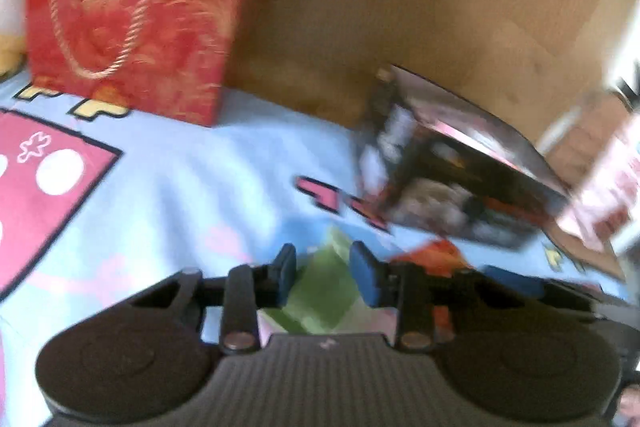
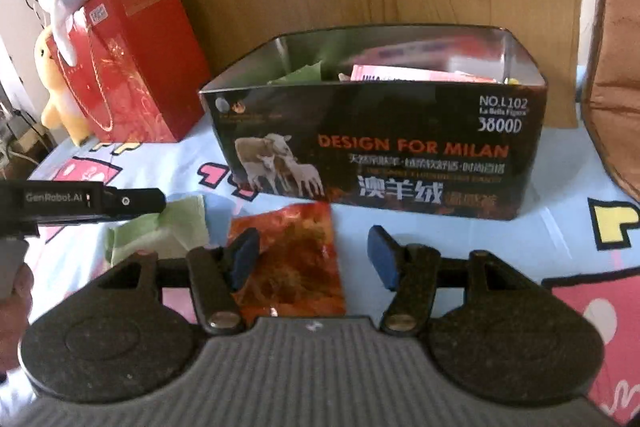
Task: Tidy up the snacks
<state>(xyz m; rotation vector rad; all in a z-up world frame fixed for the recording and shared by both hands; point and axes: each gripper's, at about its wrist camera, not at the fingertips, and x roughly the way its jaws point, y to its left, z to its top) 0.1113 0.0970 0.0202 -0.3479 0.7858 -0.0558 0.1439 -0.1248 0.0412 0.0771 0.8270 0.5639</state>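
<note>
Both hand-held units match in build. The right gripper [image 2: 314,255] has two blue rectangular pads, each seated on a black finger carrier. Behind each pad a black link arm runs back to a silver round rivet, and outboard of these sit triangular cut-out brackets on a black crossbar. Further behind the jaws lies a grey ribbed housing flanked by two large black discs with faint concentric rings; a small pale mark sits at the housing's centre edge. The left gripper [image 1: 322,265] shows the same blue pads, black links, silver rivets, ribbed grey body and twin discs. Seen side-on, its black body carries "GenRobot.AI" lettering and a small screw.
</note>
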